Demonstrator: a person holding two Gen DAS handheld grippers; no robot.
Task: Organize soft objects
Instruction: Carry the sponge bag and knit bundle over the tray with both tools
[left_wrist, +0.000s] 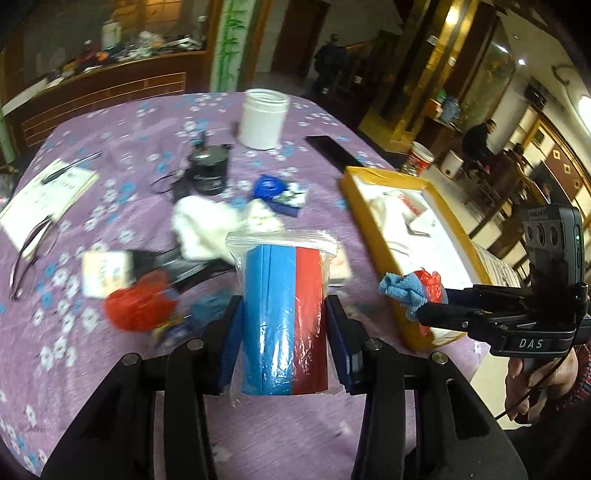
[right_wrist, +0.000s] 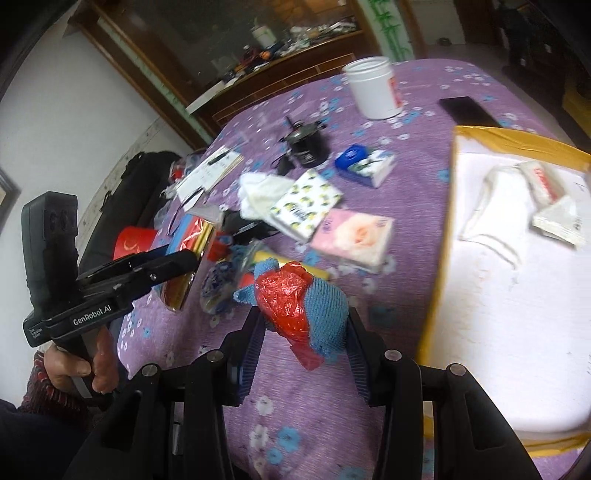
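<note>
My left gripper (left_wrist: 284, 317) is shut on a clear zip bag of blue and red sponge blocks (left_wrist: 284, 314), held above the purple tablecloth; it also shows in the right wrist view (right_wrist: 184, 269). My right gripper (right_wrist: 303, 325) is shut on a bundle of blue cloth and red plastic (right_wrist: 303, 302), held near the left edge of the yellow-rimmed white box (right_wrist: 443, 236); the bundle also shows in the left wrist view (left_wrist: 410, 288). The box (left_wrist: 373, 221) holds white packets (right_wrist: 546, 195). A white cloth (right_wrist: 258, 195) and tissue packs (right_wrist: 351, 236) lie on the table.
A white jar (left_wrist: 263, 120), a black phone (left_wrist: 330, 149), a black round device (left_wrist: 208, 170), a notepad with pen (left_wrist: 44, 195) and a blue-capped tissue pack (right_wrist: 365, 162) stand further back. A red object (left_wrist: 136, 306) lies to the left.
</note>
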